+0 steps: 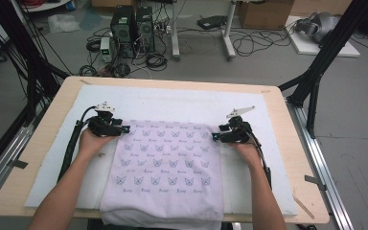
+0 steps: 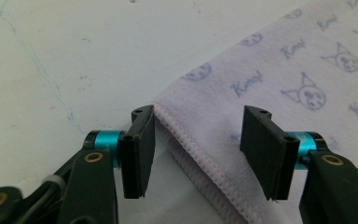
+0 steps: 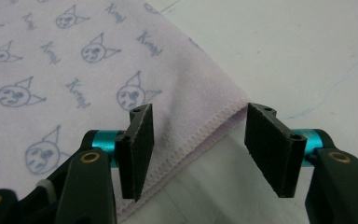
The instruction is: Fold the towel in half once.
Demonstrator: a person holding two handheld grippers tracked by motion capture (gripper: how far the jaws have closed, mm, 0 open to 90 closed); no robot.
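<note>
The left gripper (image 1: 124, 129) stands about half open over the far left corner of the towel (image 1: 165, 167), its black pads apart with the stitched hem lying slack between them, pressed by neither; the right gripper (image 1: 215, 135) stands likewise at the far right corner, jaws parted, the hem running between them untouched. The towel is pale lilac terry, soft and nubbly, printed with small blue cat-eared faces and script words, folded into a thick rectangle whose near edge hangs over the desk (image 1: 52, 120) front. It lies on a white foam-like mat (image 1: 172, 103) that covers the light wooden desk. Beyond, on the grey floor, stand two black computer towers (image 1: 132, 28) among tangled cables and cardboard boxes (image 1: 266, 12)
</note>
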